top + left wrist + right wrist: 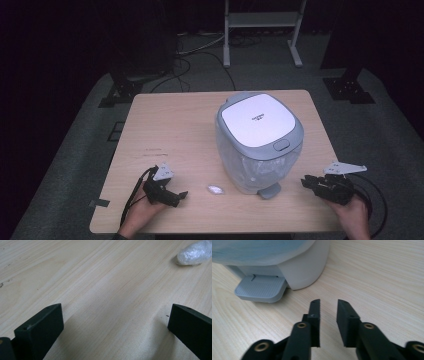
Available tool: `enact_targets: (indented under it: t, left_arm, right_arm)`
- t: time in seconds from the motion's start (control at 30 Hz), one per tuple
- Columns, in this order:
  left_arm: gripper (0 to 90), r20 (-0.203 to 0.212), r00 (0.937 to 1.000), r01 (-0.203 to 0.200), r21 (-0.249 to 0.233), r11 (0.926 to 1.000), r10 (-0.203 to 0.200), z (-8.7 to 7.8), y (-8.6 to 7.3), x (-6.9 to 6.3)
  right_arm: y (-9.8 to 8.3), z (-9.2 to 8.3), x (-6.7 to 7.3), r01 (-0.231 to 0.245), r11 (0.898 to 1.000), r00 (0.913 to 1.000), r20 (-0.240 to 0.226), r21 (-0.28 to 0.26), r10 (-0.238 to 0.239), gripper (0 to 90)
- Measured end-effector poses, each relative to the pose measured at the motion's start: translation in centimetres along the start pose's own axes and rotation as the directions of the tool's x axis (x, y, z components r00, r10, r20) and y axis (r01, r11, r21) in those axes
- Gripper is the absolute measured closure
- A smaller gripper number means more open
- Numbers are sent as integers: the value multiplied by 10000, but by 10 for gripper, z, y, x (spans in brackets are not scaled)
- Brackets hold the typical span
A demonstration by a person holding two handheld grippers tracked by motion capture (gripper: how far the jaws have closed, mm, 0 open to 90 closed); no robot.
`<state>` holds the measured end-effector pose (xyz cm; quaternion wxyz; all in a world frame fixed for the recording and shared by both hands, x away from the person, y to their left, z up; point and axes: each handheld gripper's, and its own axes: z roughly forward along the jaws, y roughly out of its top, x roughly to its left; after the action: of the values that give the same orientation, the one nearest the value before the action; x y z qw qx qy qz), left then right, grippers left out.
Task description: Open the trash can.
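A small grey-and-white pedal bin [260, 145] stands right of the table's middle, lid down, with a clear liner inside. Its grey pedal [270, 190] faces the front edge and appears in the right gripper view as the pedal [260, 288]. A crumpled clear plastic wad [216, 189] lies on the wood left of the pedal. My left gripper [182, 196] rests near the front left, jaws wide open and pointing toward the wad [195, 252]; nothing lies between them [115, 320]. My right gripper [305, 182] sits right of the bin, jaws a narrow gap apart and empty [329, 302].
The light wooden table [170, 125] has bare room along its left half and behind the bin. On the grey floor beyond it stand a white metal frame [262, 20], black stand feet [120, 92] and loose cables [200, 50].
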<state>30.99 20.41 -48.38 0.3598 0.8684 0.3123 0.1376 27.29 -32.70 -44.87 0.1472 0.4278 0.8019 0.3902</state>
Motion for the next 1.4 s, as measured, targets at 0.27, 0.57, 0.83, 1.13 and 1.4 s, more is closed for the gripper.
enact_targets:
  t: [0.27, 0.57, 0.83, 1.13, 1.4]
  left_arm:
    - [0, -1, 10000, 5, 0, 10000, -5, 0, 0, 0]
    - [0, 0, 10000, 3, -6, 10000, -3, 0, 0, 0]
    - [0, 1, 10000, -6, 17, 10000, 6, 0, 0, 0]
    - [0, 4, 10000, -6, 18, 10000, 6, 0, 0, 0]
    - [0, 1, 10000, -7, 15, 10000, 7, 0, 0, 0]
  right_arm:
    - [8, -11, 1, -65, 9999, 9994, -331, -128, 61, 900]
    - [21, -25, 3, 57, 9983, 9982, -593, -574, -91, 900]
    - [34, -34, 5, 19, 9964, 9951, -979, -844, -102, 900]
    - [48, -46, 9, 127, 9929, 9920, -1229, -1182, -273, 899]
    - [62, -58, 12, 227, 9869, 9896, -1369, -1596, -449, 900]
